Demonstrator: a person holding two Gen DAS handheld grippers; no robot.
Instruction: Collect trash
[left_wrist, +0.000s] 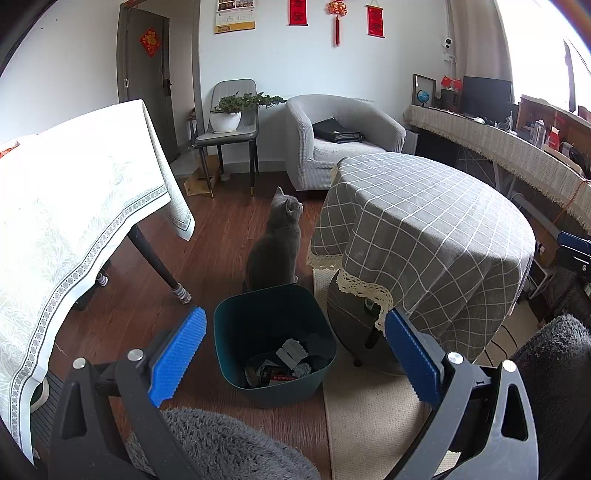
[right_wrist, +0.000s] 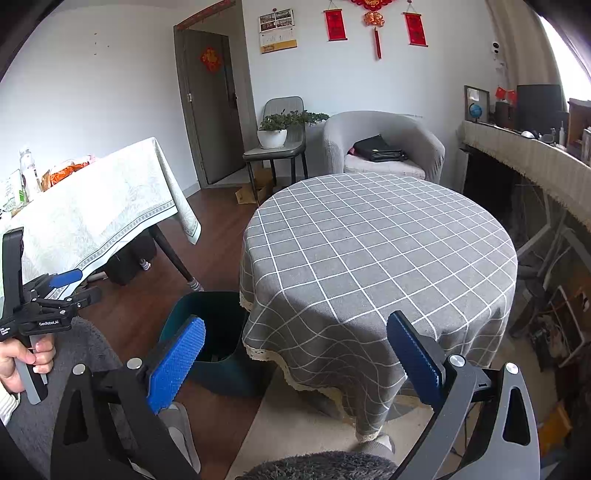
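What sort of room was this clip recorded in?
Most likely a home living or dining room: a round table with a grey checked cloth, a grey armchair, and a grey cat sitting behind the bin.

bin (left_wrist: 273, 332) mouth open, cat (left_wrist: 275, 245) behind

Both tongs share one build: black angular frames with triangular cut-outs, silver round screws at the pivots, and ribbed blue pads on the fingers. The left tongs (left_wrist: 295, 347) carry small white lettering along a side bar. The right tongs (right_wrist: 297, 350) match. The person wears fuzzy grey fleece.
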